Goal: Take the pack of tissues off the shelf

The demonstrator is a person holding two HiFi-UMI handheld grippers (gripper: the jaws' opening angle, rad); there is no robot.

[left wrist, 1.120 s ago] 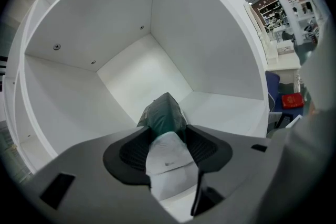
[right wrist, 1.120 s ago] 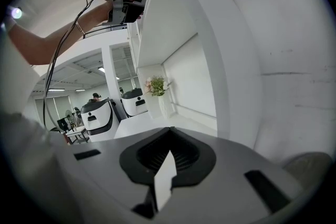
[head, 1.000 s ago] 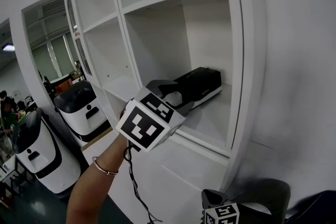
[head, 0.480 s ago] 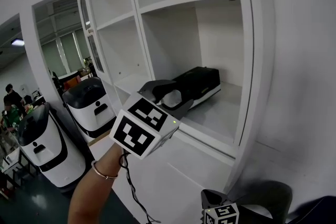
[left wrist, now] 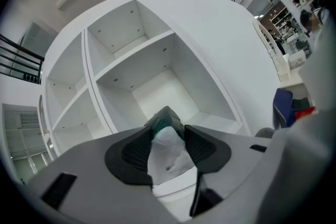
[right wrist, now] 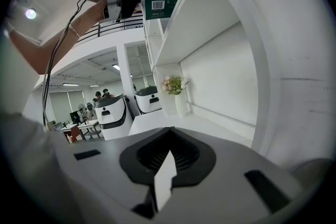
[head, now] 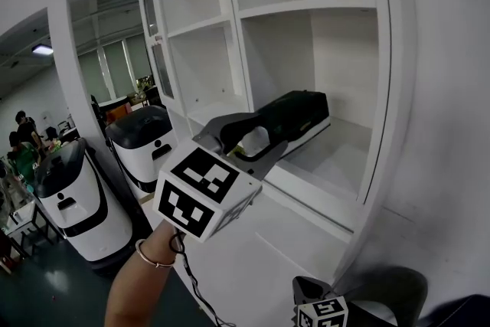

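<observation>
1. Tissue pack point(head: 297, 112), dark green w/ a white near end, lies lengthwise in the lower right compartment of the white shelf unit point(head: 306, 8). Its near end pokes out past the front edge. Can't tell if the far end rests on the board.
2. Left gripper point(head: 256, 140) points about level into that compartment, jaws pinching the pack's near end. In the left gripper view point(left wrist: 168, 131) both pads press the white wrap.
3. Right gripper point(head: 325, 308) sits low at the head view's bottom edge, well apart from the pack. Its jaws are pressed together w/ nothing between them point(right wrist: 168, 150).
4. From below, right gripper view shows the pack's barcode face point(right wrist: 160, 7).
</observation>
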